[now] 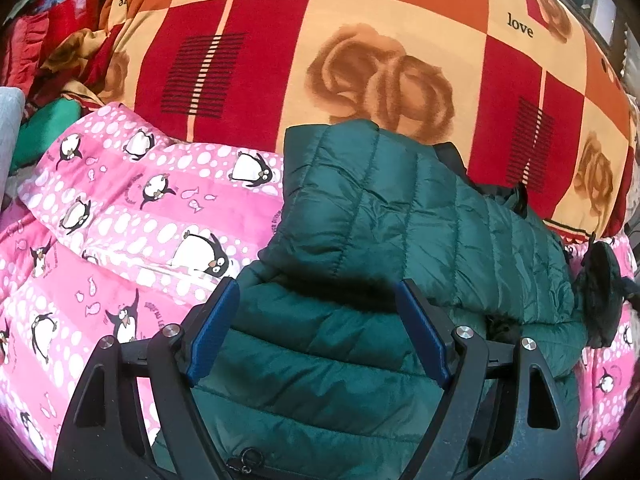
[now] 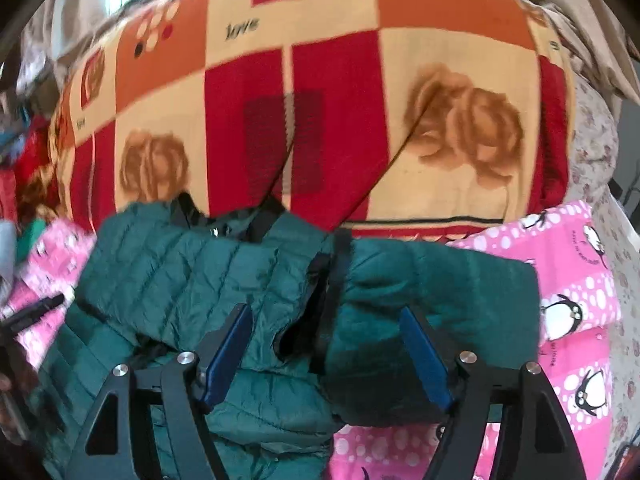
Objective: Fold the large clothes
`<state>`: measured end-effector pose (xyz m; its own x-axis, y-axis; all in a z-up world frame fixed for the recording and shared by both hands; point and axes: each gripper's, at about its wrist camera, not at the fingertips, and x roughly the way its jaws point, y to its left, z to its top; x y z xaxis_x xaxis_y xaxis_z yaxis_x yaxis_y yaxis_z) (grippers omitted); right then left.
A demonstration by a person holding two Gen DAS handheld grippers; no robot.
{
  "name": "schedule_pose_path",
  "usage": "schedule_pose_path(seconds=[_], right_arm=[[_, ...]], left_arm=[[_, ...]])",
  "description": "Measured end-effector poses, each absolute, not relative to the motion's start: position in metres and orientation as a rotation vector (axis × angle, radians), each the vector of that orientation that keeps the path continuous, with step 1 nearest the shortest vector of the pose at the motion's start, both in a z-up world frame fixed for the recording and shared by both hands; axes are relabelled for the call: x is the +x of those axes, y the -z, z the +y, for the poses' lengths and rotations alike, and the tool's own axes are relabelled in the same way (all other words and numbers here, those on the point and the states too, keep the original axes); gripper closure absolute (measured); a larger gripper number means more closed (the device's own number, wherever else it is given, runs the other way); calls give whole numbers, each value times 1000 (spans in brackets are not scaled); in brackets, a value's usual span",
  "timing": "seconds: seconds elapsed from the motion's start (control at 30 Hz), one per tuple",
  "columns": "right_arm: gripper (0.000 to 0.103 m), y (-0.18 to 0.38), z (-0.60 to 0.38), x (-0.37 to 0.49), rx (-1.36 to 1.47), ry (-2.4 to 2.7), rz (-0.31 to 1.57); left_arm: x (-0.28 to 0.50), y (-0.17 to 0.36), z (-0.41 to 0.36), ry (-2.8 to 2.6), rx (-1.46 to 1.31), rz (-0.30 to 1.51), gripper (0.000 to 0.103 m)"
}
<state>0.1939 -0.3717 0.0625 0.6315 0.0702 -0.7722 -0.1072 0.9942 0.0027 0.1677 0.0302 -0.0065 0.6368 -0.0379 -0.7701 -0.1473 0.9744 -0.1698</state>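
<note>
My left tongs (image 1: 316, 312) are standing wide at the bottom of the frame over the green jacket (image 1: 400, 216), gripping nothing. My right tongs (image 2: 326, 338) are gaping too, jacket (image 2: 180, 264) between them. It is lying mid-frame on the pink quilt (image 1: 120, 216); the checked blanket (image 1: 360, 32) is filling the top.
</note>
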Motion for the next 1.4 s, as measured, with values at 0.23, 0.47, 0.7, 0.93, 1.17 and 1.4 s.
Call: schedule_pose_path(seconds=[0.23,0.47,0.7,0.93,1.17,1.4], right_arm=[[29,7,-374,219,-135,40,999],[79,3,-410,215,68,30,994],[80,-46,-397,198,191,-99,891],[80,-74,-353,191,239,-206,842],[80,-90,-318,195,278,-303,822],[80,-92,-283,203,278,-362,826]], left_arm=[[165,3,39,-67,-224,872,22],[166,5,50,-78,-247,876,22],[163,1,47,-67,-254,871,22],[160,-10,50,-74,-244,851,22],[160,-11,55,-77,-256,847,22],[160,-7,63,-82,-270,850,22]])
